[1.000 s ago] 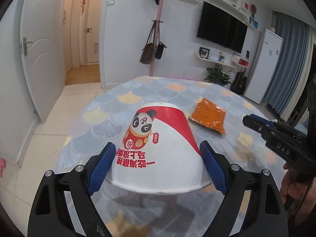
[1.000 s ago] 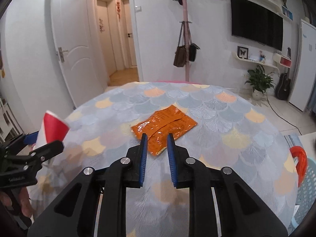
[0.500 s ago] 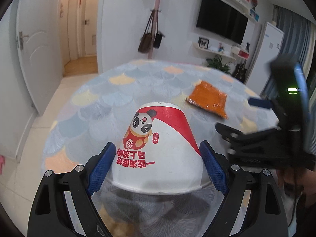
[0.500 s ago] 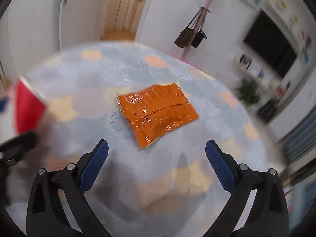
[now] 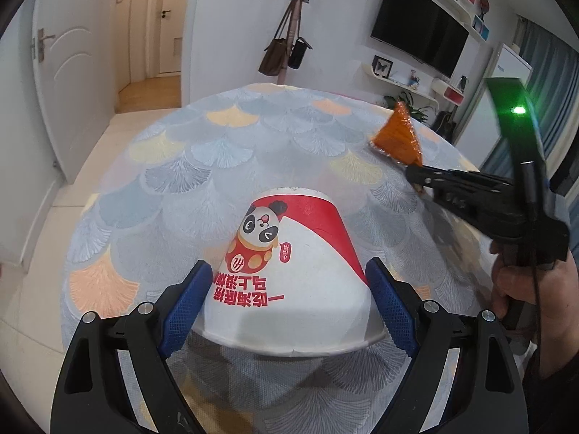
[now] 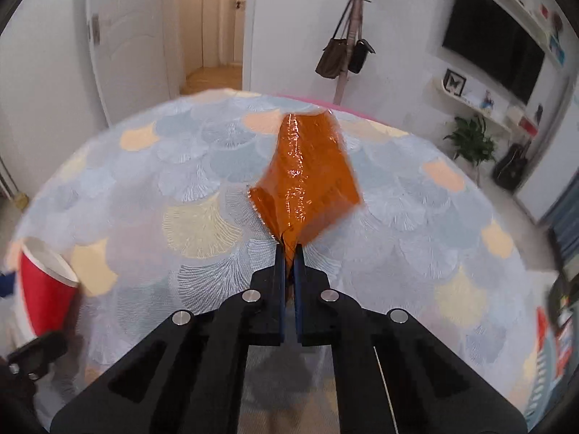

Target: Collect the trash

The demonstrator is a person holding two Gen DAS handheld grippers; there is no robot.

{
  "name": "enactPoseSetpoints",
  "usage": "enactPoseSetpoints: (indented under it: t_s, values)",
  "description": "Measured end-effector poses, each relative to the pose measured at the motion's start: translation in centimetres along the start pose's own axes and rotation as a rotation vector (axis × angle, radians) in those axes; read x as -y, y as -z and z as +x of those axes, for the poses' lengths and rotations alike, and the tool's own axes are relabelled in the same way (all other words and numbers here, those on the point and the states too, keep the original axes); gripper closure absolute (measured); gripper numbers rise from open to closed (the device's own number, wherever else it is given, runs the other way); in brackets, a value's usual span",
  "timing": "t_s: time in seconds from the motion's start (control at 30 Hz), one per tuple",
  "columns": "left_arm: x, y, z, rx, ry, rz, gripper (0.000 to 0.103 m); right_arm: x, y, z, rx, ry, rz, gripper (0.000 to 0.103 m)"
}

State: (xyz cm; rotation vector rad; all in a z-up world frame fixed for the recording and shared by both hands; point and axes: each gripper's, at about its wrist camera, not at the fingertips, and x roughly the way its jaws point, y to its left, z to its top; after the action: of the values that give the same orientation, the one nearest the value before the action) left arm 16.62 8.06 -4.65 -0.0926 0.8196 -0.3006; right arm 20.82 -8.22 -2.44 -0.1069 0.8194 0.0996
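An upside-down white and red paper cup (image 5: 296, 289) with a panda print sits between the blue pads of my left gripper (image 5: 289, 266), which grips its sides just above the patterned round table (image 5: 253, 137). The right wrist view catches the cup (image 6: 43, 289) at the far left. My right gripper (image 6: 288, 249) is shut on a corner of a shiny orange wrapper (image 6: 307, 173), which stands up from the tablecloth (image 6: 181, 181). In the left wrist view the wrapper (image 5: 398, 137) rises from the right gripper (image 5: 412, 173) at the right.
A person's hand (image 5: 524, 289) holds the right gripper's handle. Beyond the table stand a pink coat stand with bags (image 5: 286, 54), white doors (image 5: 72, 72), a wall TV (image 5: 419, 36) and a potted plant (image 6: 470, 141). Tiled floor lies left of the table.
The right gripper opened wide over the orange wrapper, then shut on its corner and tipped it up off the table. The left gripper kept the cup and sank toward the table.
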Motion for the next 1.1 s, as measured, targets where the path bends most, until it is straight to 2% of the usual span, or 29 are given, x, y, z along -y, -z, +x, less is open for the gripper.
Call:
enactPoseSetpoints:
  t_s: [0.23,0.33,0.5,0.83,1.1]
  values:
    - [0.2,0.2,-0.7,0.02,-0.004,-0.01,0.019,0.9,2.4,-6.6,0.154,-0.112,0.037,0.101]
    - [0.2,0.5,-1.8,0.065,-0.005,-0.01,0.019,1.0,3.7,-8.8,0.189,-0.133,0.055,0.101]
    - [1.1,1.4,-3.4,0.087,-0.052,0.023,0.019,1.8,6.5,-11.8,0.216,-0.156,0.115,0.101]
    - [5.0,1.7,-8.7,0.193,-0.07,0.141,0.019,4.5,9.8,-13.7,0.21,-0.133,0.216,0.101]
    - [8.4,1.6,-10.2,0.219,-0.043,0.197,0.019,6.4,11.0,-15.1,0.23,-0.04,0.248,0.101]
